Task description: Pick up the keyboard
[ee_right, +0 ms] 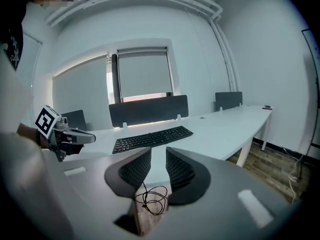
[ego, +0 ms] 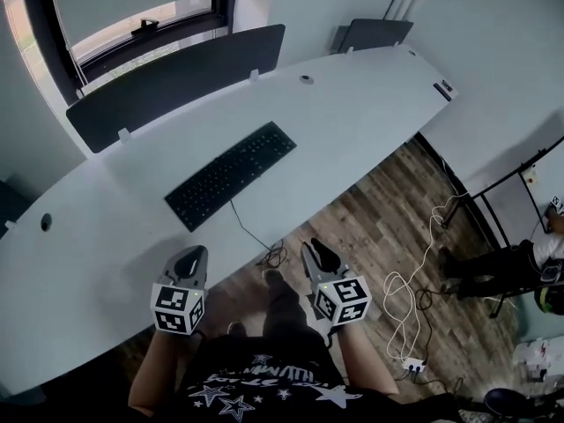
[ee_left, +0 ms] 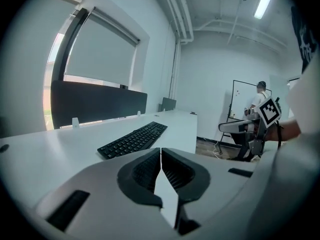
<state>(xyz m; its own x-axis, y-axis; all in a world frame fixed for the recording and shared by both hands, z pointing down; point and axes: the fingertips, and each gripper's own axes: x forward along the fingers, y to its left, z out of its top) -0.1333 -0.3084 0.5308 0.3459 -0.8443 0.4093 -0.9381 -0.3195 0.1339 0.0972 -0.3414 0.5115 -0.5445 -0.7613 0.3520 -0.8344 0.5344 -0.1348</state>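
Nearest the person, the left tool (ego: 189, 256) is hovering over the near edge of the worktop (ego: 370, 122), jaws pressed together and empty. The right tool (ego: 319, 252) is hanging just off that edge, jaws slightly parted, gripping nothing. Farther off, the keyboard (ego: 231, 174) is lying flat on the worktop, untouched.

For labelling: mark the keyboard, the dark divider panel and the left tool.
keyboard (ego: 231, 174), head view, middle of the keys.
dark divider panel (ego: 176, 82), head view, centre of its face.
left tool (ee_left: 160, 150), left gripper view, where its shut tips meet.
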